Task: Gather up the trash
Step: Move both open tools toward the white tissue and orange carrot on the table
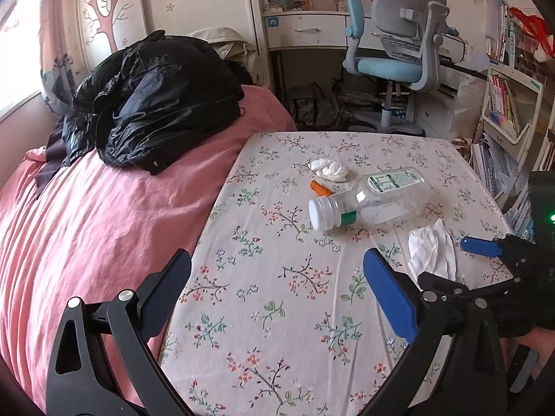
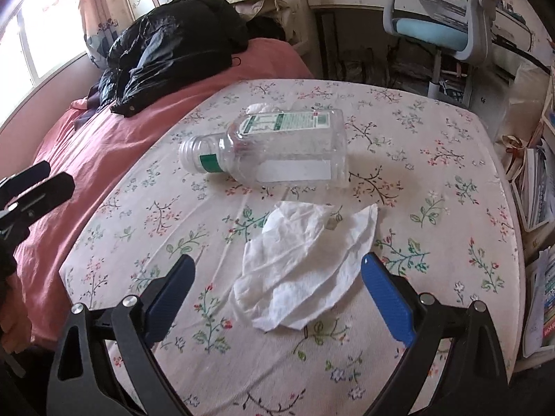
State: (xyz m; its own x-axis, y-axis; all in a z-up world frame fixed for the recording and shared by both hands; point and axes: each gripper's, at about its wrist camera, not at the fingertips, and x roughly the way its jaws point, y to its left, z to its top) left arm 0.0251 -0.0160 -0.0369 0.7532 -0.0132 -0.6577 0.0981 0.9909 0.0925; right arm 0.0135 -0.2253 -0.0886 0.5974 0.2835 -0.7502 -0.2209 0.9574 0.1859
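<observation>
**Both grippers wide over the littered bed**

The right gripper (image 2: 275, 270) hangs with jaws spread apart, a flat white tissue (image 2: 305, 274) lying between its blue fingers on the floral sheet (image 2: 433, 180). The left gripper (image 1: 277, 270) is likewise agape, holding nothing. Beyond the tissue lies a clear plastic bottle (image 2: 277, 149) on its side. Farther off sit an orange scrap (image 1: 321, 188) and a crumpled tissue (image 1: 329, 170), near a black jacket (image 1: 156, 104).

Daylit window (image 1: 15, 45) on my left; pink bed (image 1: 86, 215); blue-grey chair (image 1: 392, 52) at white drawers (image 1: 305, 31); bookshelf (image 1: 510, 104) right.
</observation>
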